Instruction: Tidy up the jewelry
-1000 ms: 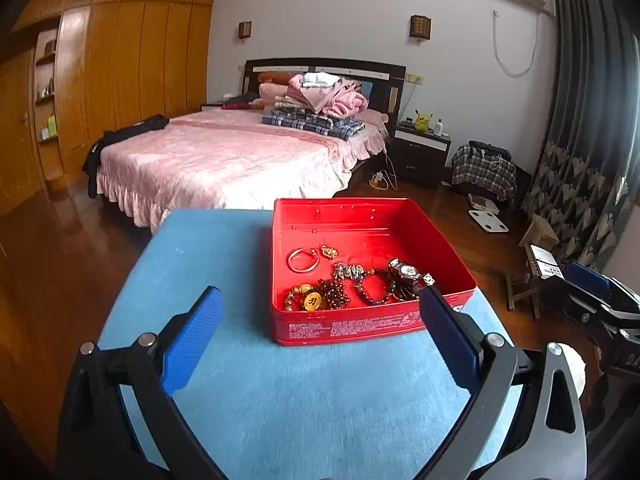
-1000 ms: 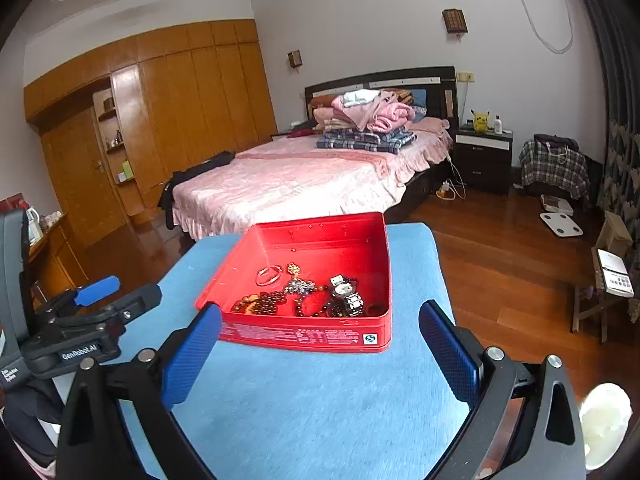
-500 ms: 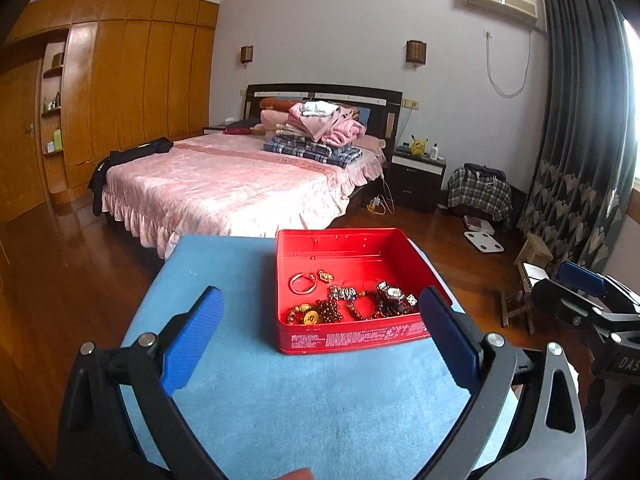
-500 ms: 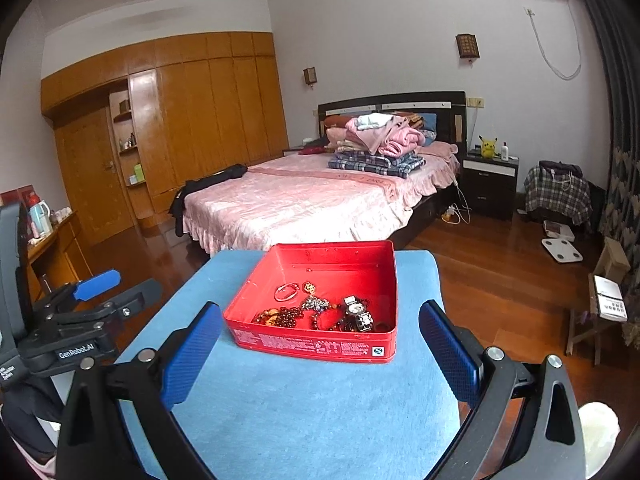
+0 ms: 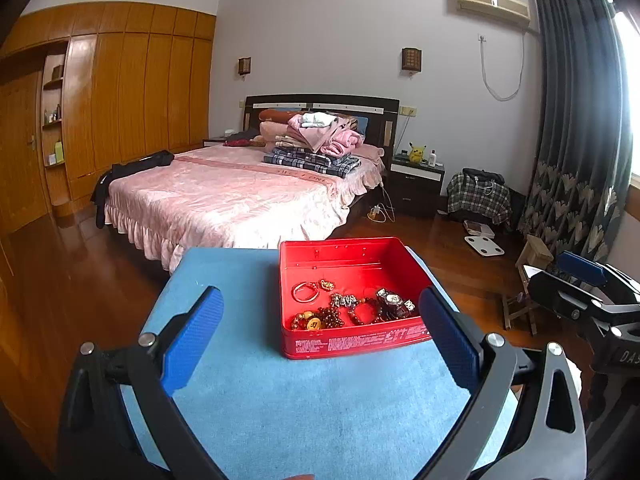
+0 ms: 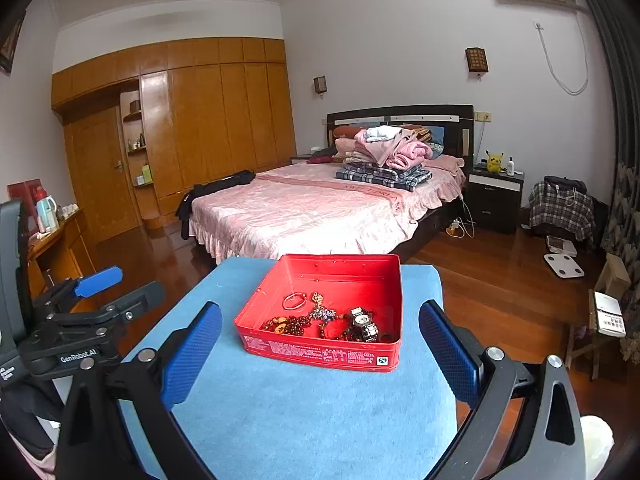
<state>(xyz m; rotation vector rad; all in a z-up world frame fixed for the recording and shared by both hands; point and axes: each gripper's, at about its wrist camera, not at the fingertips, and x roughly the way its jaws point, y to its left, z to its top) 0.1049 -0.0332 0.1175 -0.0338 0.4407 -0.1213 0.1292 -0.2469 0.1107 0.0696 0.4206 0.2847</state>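
Observation:
A red tin box [image 5: 352, 346] [image 6: 320, 350] stands open on a blue-covered table [image 5: 312, 408] [image 6: 312, 412]. Inside lie a gold bangle [image 5: 305, 292] [image 6: 294, 301], bead bracelets [image 5: 320, 320] [image 6: 288, 324], a small silver charm piece [image 5: 343, 300] and a wristwatch [image 5: 393, 301] [image 6: 364, 322]. My left gripper [image 5: 318, 334] hangs open on the near side of the box, nothing between its blue pads. My right gripper [image 6: 320, 348] is open too, held back from the box with empty fingers. Each gripper shows at the edge of the other's view.
Beyond the table are a pink bed [image 5: 240, 196] with folded clothes, a wooden wardrobe wall [image 5: 132, 96], a nightstand [image 5: 416, 184] and dark wood floor. A small stool [image 5: 532, 252] and a scale [image 5: 484, 245] sit on the floor at the right.
Both grippers have pulled back and risen away from the red box, which now looks smaller and lower in both views. The jewelry has not moved and both stay open.

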